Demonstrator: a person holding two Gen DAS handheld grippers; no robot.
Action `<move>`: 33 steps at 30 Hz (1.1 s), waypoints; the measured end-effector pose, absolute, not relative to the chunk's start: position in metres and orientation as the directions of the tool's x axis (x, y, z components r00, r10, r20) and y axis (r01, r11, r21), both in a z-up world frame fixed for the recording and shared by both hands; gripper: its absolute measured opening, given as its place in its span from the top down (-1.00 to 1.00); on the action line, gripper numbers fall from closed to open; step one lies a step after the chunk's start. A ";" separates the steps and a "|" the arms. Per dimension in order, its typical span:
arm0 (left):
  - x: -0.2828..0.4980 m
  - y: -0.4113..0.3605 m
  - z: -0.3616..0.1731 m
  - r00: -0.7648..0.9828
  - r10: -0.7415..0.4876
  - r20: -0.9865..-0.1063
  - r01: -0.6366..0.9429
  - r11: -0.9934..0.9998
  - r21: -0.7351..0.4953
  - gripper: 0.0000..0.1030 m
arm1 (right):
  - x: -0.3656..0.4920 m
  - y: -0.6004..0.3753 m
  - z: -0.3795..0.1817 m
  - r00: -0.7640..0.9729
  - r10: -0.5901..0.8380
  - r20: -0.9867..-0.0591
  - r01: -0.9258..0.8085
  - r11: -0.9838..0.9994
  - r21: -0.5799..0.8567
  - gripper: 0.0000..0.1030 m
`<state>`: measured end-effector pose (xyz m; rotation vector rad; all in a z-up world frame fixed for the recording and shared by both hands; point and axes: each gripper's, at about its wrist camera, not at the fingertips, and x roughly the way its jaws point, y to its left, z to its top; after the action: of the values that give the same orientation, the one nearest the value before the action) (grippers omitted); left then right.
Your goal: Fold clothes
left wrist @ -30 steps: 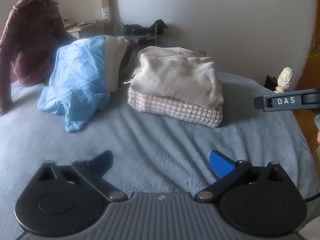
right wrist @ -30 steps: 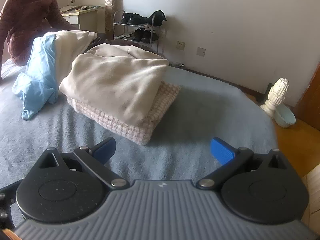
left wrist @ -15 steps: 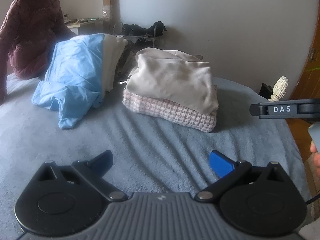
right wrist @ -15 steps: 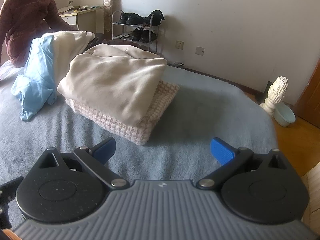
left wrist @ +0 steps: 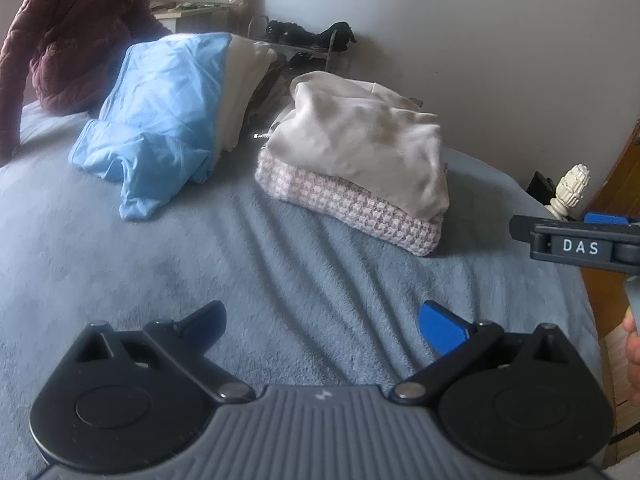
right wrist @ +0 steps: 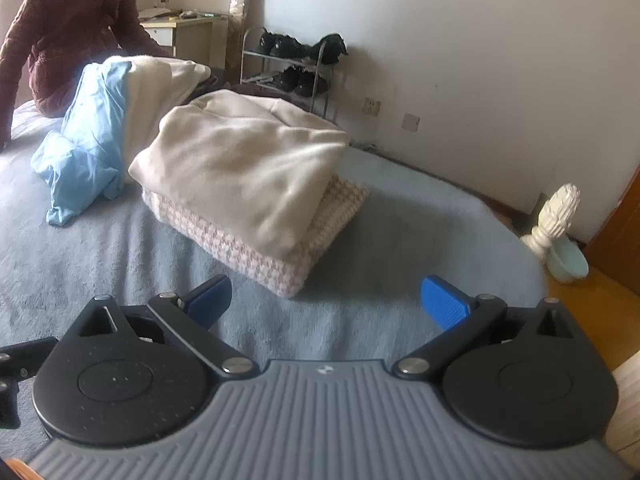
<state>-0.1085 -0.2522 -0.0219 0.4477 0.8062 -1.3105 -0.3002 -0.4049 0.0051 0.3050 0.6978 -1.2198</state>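
Your left gripper (left wrist: 322, 322) and right gripper (right wrist: 326, 300) both hang spread wide and empty over the blue blanket (left wrist: 280, 280). Ahead lies the folded cream garment (right wrist: 248, 164) stacked on a houndstooth one (right wrist: 256, 248); farther left, a light-blue garment (left wrist: 160, 116) lies crumpled.

Home bedroom, blanket-covered bed (right wrist: 400, 216), shoe rack (right wrist: 292, 68), probably a desk (right wrist: 188, 36)

Left gripper (left wrist: 322, 322) over blue blanket (left wrist: 280, 272), jaws wide apart, nothing between. Ahead: cream garment (left wrist: 360, 148) folded atop checked garment (left wrist: 352, 212). Left of stack: rumpled blue cloth (left wrist: 160, 120) beside white cloth (left wrist: 240, 92). Right gripper (left wrist: 576, 242) at right edge, labelled DAS. Person in maroon coat (left wrist: 68, 32) far left.
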 end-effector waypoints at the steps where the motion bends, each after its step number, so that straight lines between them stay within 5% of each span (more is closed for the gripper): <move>1: -0.109 -0.253 -0.023 0.051 -0.669 -0.742 0.963 0.230 -0.141 -1.00 | -0.301 -0.405 0.005 0.171 -0.749 -0.640 0.931 0.335 -0.144 -0.98; 33: -0.126 -0.257 -0.021 0.094 -0.658 -0.747 0.976 0.210 -0.062 -0.99 | -0.301 -0.405 0.001 0.162 -0.744 -0.649 0.926 0.342 -0.161 -0.97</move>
<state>-0.1260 -0.2568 -0.0213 0.5248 0.7502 -1.2971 -0.3005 -0.4045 0.0007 0.3015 0.7217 -1.2171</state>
